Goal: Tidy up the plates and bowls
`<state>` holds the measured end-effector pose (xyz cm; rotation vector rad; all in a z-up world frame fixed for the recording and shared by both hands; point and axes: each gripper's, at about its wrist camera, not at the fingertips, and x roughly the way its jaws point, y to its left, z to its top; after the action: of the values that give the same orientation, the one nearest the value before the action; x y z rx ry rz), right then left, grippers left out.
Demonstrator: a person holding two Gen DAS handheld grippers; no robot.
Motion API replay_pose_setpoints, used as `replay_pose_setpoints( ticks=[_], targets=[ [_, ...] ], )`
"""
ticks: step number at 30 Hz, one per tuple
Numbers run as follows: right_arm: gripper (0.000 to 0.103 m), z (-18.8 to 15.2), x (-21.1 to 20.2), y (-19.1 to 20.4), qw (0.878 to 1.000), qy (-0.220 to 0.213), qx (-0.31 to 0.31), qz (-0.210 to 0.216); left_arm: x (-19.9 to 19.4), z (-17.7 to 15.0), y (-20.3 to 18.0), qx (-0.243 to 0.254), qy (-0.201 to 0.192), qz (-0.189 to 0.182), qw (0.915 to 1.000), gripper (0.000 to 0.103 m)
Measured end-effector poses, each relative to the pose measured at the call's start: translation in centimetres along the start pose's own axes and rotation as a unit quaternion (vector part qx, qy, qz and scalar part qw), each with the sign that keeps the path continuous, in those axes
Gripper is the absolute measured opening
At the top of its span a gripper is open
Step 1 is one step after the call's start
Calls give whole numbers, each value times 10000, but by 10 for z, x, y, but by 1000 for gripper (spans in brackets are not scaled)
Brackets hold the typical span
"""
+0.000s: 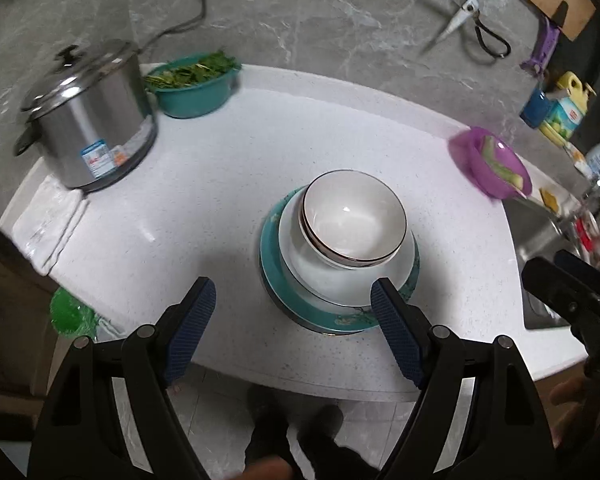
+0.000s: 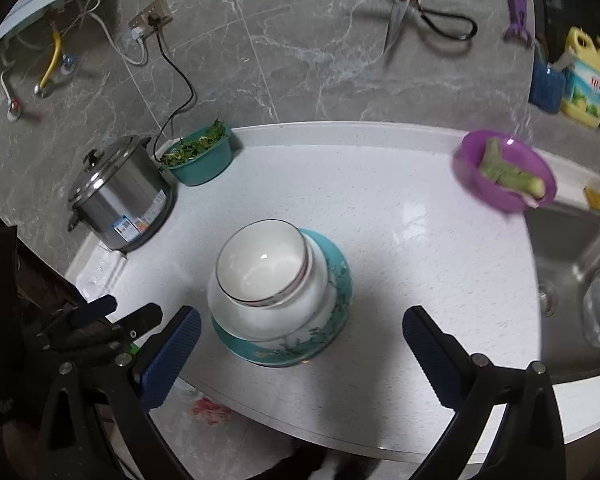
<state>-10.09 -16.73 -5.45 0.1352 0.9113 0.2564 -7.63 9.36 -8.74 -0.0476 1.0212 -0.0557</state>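
A stack stands on the white counter: white bowls with dark rims [image 1: 352, 220] [image 2: 262, 266] nested on a white plate [image 1: 340, 284] [image 2: 276, 320], on a teal flowered plate [image 1: 296, 304] [image 2: 332, 320]. My left gripper [image 1: 292, 296] is open and empty, just in front of the stack and slightly left of it. My right gripper [image 2: 300, 322] is open and empty, its fingers on either side of the stack's near edge, held above the counter. The left gripper also shows in the right wrist view [image 2: 96, 320], and the right gripper in the left wrist view [image 1: 572, 284].
A steel rice cooker [image 1: 88, 120] [image 2: 120, 196] and a teal bowl of greens [image 1: 192, 80] [image 2: 200, 152] stand at the back left. A purple bowl with cut vegetable [image 1: 492, 164] [image 2: 504, 172] sits by the sink [image 2: 572, 280]. Scissors [image 2: 404, 8] hang on the wall.
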Motion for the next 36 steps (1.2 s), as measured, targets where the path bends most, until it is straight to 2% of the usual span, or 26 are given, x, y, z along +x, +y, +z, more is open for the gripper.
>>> replay_pose_setpoints(
  ticks=[5, 12, 16, 23, 27, 33, 34, 36],
  targets=[
    [103, -7, -25, -7, 9999, -60, -128, -34, -37, -22, -35, 7, -131, 337, 9993, 79],
    [103, -12, -56, 2, 9990, -193, -349, -219, -85, -37, -65, 144, -319, 315, 9989, 79],
    [103, -12, -68, 10, 9986, -320, -312, -282, -99, -34, -62, 138, -349, 136, 9992, 80],
    [103, -11, -72, 24, 9981, -362, -263, -424, -110, -26, -41, 137, -410, 237, 9988, 80],
    [103, -10, -74, 28, 9978, -392, -235, -478, -109, -24, -30, 97, -365, 249, 9990, 87],
    [103, -8, -75, 29, 9979, -372, -219, -487, -104, -22, -24, 147, -290, 281, 9991, 87],
    [103, -7, -75, 29, 9978, -379, -215, -493, -103, -22, -24, 176, -266, 280, 9991, 88],
    [103, -7, -75, 29, 9977, -396, -206, -507, -102, -23, -26, 264, -277, 277, 9989, 100]
  ],
)
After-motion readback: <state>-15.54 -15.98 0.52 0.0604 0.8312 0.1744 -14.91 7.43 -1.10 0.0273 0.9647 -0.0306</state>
